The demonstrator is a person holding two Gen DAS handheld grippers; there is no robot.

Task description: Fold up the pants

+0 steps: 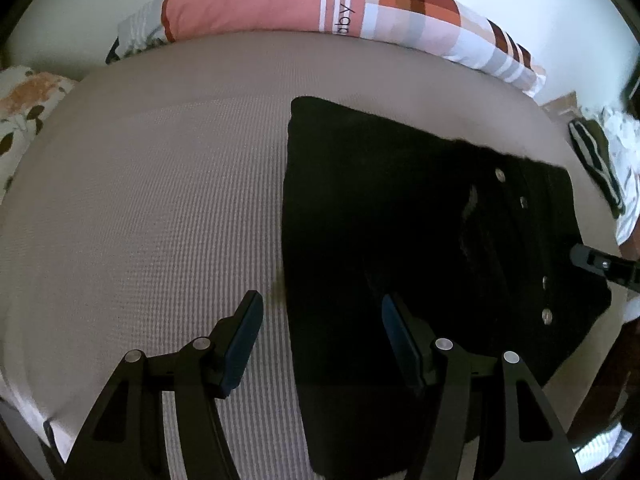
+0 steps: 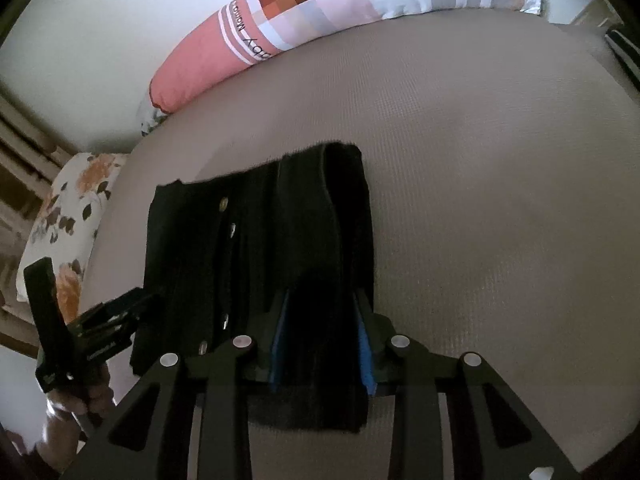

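Black pants [image 1: 400, 220] with metal buttons lie folded into a flat rectangle on the beige bed cover [image 1: 160, 200]. My left gripper [image 1: 324, 320] hovers open over their left edge, with one finger above the bed and the other above the fabric. A finger [image 1: 592, 261] of the right tool pokes in at the pants' far right end. In the right wrist view the pants [image 2: 248, 240] stretch away from my right gripper [image 2: 322, 340]. Its blue pads stand a little apart with a folded strip of black fabric between them, not squeezed. A hand [image 2: 94, 398] carries the left gripper [image 2: 90, 284].
A long pink and checked pillow [image 1: 320, 0] lies along the white wall at the back. A floral pillow [image 1: 24, 120] sits at the bed's left end. A dark striped garment [image 1: 596, 160] lies past the right end. The bed's front edge runs close below the pants.
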